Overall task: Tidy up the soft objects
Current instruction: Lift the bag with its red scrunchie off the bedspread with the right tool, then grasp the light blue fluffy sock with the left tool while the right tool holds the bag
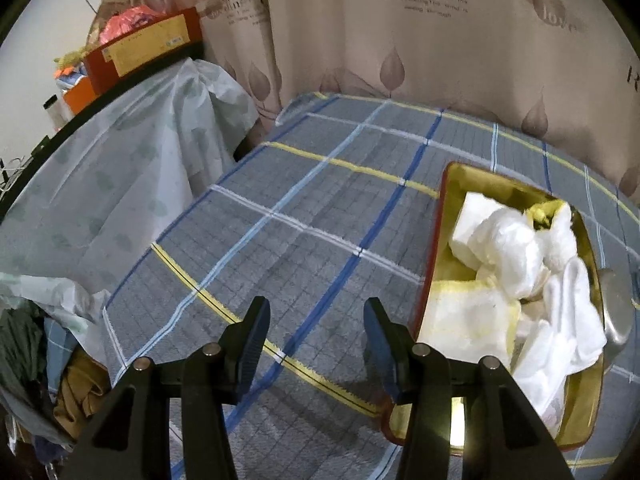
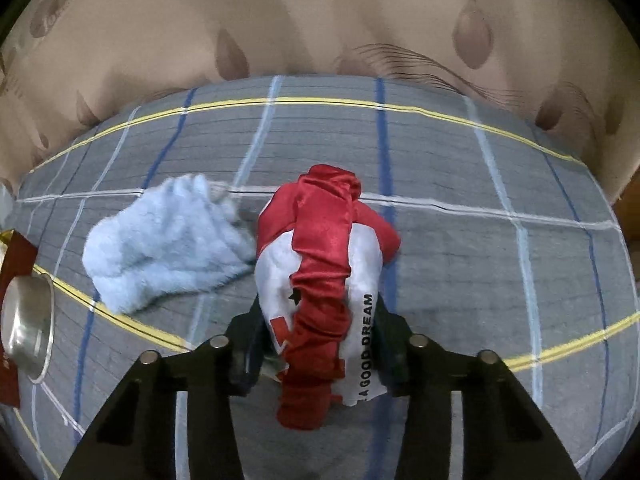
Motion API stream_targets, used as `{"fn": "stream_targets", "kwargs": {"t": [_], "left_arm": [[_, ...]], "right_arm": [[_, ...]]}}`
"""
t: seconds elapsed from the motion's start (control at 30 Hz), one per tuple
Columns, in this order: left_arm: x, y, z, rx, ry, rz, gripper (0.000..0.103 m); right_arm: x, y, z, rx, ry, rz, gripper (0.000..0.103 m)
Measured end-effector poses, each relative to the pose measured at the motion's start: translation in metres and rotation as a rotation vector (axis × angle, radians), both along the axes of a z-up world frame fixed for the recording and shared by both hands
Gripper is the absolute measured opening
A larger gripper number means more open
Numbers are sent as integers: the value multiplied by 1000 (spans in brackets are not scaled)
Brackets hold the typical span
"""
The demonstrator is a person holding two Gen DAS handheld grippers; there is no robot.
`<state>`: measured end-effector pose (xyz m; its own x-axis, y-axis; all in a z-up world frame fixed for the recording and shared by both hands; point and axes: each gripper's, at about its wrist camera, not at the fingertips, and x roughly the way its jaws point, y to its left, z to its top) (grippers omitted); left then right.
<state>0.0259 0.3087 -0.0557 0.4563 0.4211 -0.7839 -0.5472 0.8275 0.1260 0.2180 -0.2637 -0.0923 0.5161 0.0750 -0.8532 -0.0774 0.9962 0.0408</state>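
My right gripper [image 2: 318,310] is shut on a red and white satin cloth item [image 2: 320,240] printed with black letters, its fingers pressing both sides of the bundle on the grey plaid bedspread [image 2: 480,264]. A fluffy light blue towel [image 2: 168,240] lies crumpled just left of it. In the left wrist view, my left gripper [image 1: 316,308] hangs open over the bedspread with nothing between its fingers. To its right is a red box with a gold lining [image 1: 440,216] holding several white and yellow-edged cloths [image 1: 508,264].
A metal bowl [image 1: 618,304] sits at the box's right side, also in the right wrist view as the bowl [image 2: 28,324]. A patterned curtain [image 1: 440,40] hangs behind the bed. Sheet-covered furniture [image 1: 120,168] with a red carton [image 1: 148,44] stands left, and heaped clothes [image 1: 48,360] lie lower left.
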Motion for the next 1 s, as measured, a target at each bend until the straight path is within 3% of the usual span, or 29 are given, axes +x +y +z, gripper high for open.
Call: {"fn": "stream_targets", "kwargs": {"t": [0.13,0.27,0.47,0.8,1.0], "left_arm": [[0,-11,5,-7,-12,-32,50],[5,-39,6,-59,0,-129,50],[20,-111,28,17,-21,-360,50],[78,-212,33,-131,-6,-641,50],[119,-266,26,-123,62,-754,50]], "right_arm": [[-13,-20,0,4,-11,-31,38],[-32,-39,-1,1,-24,-66,37],[-60,-69,-1,-1,-43,-112,37],[-85,-87,-7,9,-107,-125,37],[-87,-86,-8,-7,-124,-126,38]]}}
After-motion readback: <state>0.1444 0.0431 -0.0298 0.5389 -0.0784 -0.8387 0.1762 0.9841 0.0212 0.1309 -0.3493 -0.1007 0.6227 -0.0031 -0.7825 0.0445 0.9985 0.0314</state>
